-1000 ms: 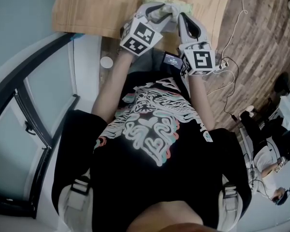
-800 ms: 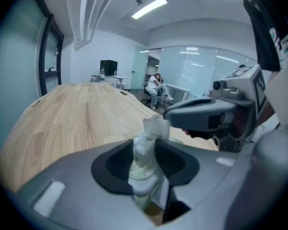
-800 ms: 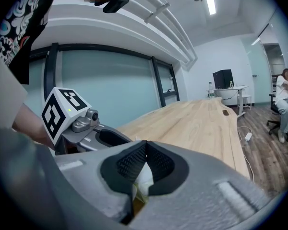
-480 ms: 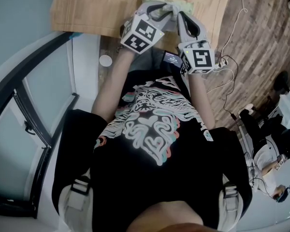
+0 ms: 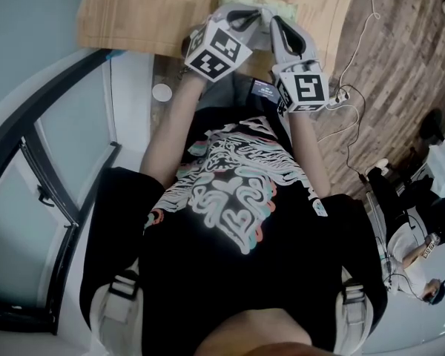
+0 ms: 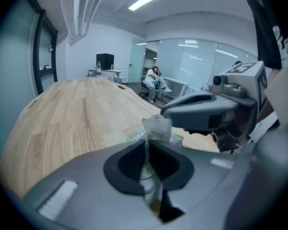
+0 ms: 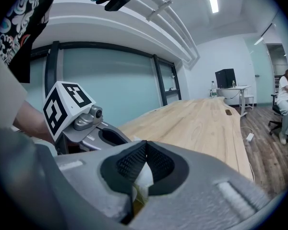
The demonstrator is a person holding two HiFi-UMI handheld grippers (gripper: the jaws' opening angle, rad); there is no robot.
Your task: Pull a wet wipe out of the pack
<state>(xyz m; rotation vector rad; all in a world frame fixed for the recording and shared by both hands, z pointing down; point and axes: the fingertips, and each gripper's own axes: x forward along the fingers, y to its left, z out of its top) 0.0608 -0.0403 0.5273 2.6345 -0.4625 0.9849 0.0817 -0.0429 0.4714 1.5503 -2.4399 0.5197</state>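
Note:
The pale green wet wipe pack (image 5: pixel 283 7) lies at the near edge of the wooden table (image 5: pixel 148 13). My left gripper (image 5: pixel 255 16) reaches it from the left. Its jaws are closing, and a crumpled white wet wipe (image 6: pixel 157 127) is pinched between the dark pads, with its tip sticking out above them. My left gripper (image 6: pixel 145 146) points down at the pack. My right gripper (image 5: pixel 274 23) comes in from the right, close beside the left one. In its own view the right gripper (image 7: pixel 144 151) is shut on a white and yellowish bit of the pack (image 7: pixel 143 178).
The table's near edge (image 5: pixel 230 50) runs just under both grippers. A small white disc (image 5: pixel 162 93) lies on the floor below the table, and cables (image 5: pixel 356 50) trail over the wood floor at right. A seated person (image 6: pixel 153 83) is far across the room.
The left gripper's jaws have come together on the wipe; before, they stood apart. Both hands have stayed where they were.

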